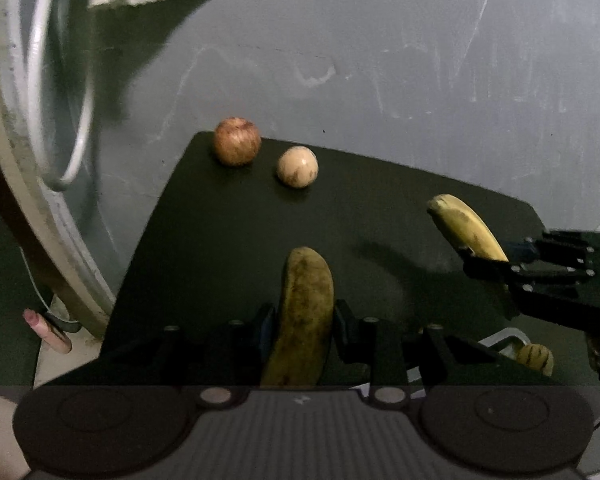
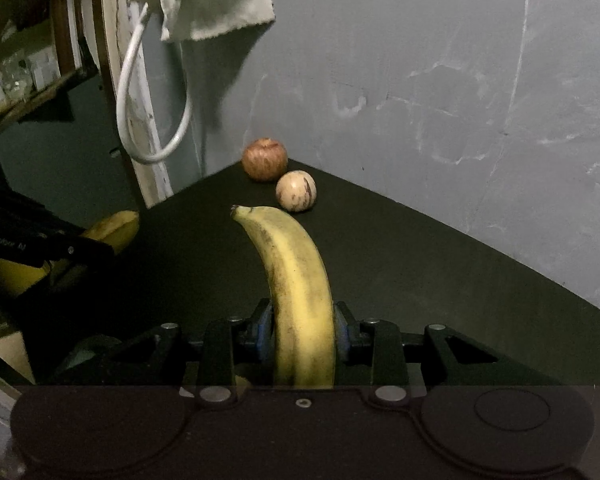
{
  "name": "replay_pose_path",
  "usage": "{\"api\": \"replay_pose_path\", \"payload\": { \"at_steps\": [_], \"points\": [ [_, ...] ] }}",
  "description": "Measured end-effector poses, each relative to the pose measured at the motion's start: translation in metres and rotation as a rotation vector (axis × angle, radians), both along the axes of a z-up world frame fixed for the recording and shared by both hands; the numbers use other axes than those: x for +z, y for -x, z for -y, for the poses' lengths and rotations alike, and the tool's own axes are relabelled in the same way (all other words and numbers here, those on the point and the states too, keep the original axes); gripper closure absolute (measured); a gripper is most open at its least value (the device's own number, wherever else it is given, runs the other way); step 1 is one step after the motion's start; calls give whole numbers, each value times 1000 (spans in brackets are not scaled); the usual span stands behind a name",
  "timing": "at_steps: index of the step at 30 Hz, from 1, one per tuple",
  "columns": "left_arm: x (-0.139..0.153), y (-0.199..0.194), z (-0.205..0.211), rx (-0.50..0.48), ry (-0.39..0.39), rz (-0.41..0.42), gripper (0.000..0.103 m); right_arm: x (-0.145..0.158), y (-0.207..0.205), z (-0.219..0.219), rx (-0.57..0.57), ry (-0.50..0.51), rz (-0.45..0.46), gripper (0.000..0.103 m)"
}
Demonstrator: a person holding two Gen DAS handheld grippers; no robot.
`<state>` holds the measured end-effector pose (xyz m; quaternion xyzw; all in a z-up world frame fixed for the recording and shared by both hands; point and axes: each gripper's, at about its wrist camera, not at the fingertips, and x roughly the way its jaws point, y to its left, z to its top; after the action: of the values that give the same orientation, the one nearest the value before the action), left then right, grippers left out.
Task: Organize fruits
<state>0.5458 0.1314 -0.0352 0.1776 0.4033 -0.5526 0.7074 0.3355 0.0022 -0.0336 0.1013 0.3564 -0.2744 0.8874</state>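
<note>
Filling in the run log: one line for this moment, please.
left: shut on browner banana | right: shut on yellow banana | apple, pale fruit: on table

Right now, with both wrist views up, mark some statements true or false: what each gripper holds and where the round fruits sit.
1. The left gripper is shut on a banana. True.
2. The right gripper is open. False: it grips a yellower banana.
3. The apple and pale fruit rest on the dark table. True.
4. The apple sits in a bowl. False: it sits on the bare table.
</note>
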Motion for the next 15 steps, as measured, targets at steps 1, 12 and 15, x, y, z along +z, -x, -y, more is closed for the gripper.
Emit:
{"api": "replay_pose_path", "payload": {
  "at_steps": [1,12,15],
  "points": [
    [3,0,-3,8,3,-1,70,2,2,-2,0,-4,7,70],
    [20,21,-31,23,-34,-17,70,15,40,-35,34,-40,34,70],
    [17,34,-35,6,-65,-30,70,14,52,-44,50,-45,23,70]
  ]
}}
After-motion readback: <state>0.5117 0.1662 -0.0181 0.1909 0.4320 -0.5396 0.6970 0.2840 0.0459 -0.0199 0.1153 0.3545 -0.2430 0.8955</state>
